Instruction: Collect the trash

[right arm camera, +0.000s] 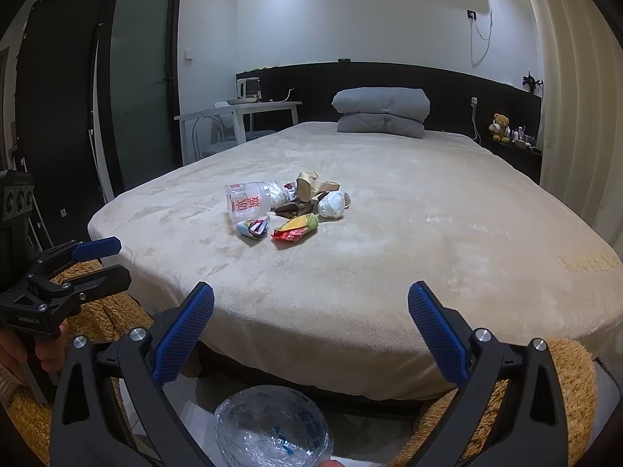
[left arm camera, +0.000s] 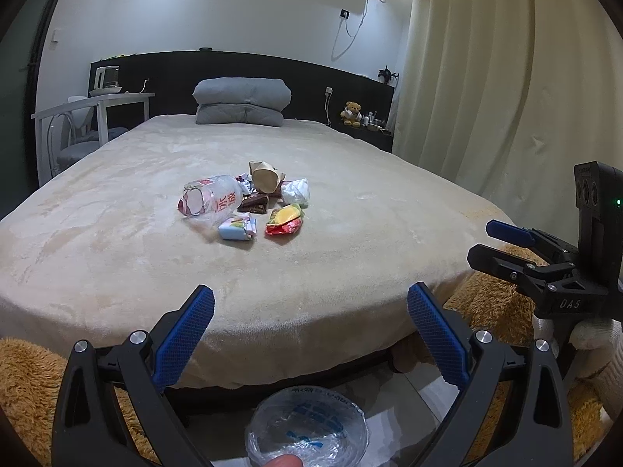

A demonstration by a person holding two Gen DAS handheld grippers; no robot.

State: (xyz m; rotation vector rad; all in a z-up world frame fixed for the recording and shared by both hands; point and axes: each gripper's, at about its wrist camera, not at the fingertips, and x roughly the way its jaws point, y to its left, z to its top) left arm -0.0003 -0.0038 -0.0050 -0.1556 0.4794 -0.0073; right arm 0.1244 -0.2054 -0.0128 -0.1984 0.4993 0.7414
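A small pile of trash lies in the middle of the beige bed (left arm camera: 117, 233): a crushed clear plastic bottle (left arm camera: 210, 200) with a red label, a brown paper bag (left arm camera: 264, 176), a crumpled white tissue (left arm camera: 296, 191), a dark chocolate wrapper (left arm camera: 254, 203), a red and yellow snack wrapper (left arm camera: 285, 220) and a pale blue wrapper (left arm camera: 236, 229). The same pile shows in the right wrist view, with the bottle (right arm camera: 249, 200) and snack wrapper (right arm camera: 296, 227). My left gripper (left arm camera: 311, 338) is open and empty, short of the bed's foot edge. My right gripper (right arm camera: 311, 338) is open and empty too; it also shows in the left wrist view (left arm camera: 494, 243).
A bin lined with a clear plastic bag (left arm camera: 307, 428) stands on the floor below the grippers, also in the right wrist view (right arm camera: 272, 428). An orange shaggy rug (left arm camera: 23, 389) flanks the bed. A folded grey quilt (left arm camera: 241, 101) lies at the headboard. Curtains (left arm camera: 486, 78) hang at right.
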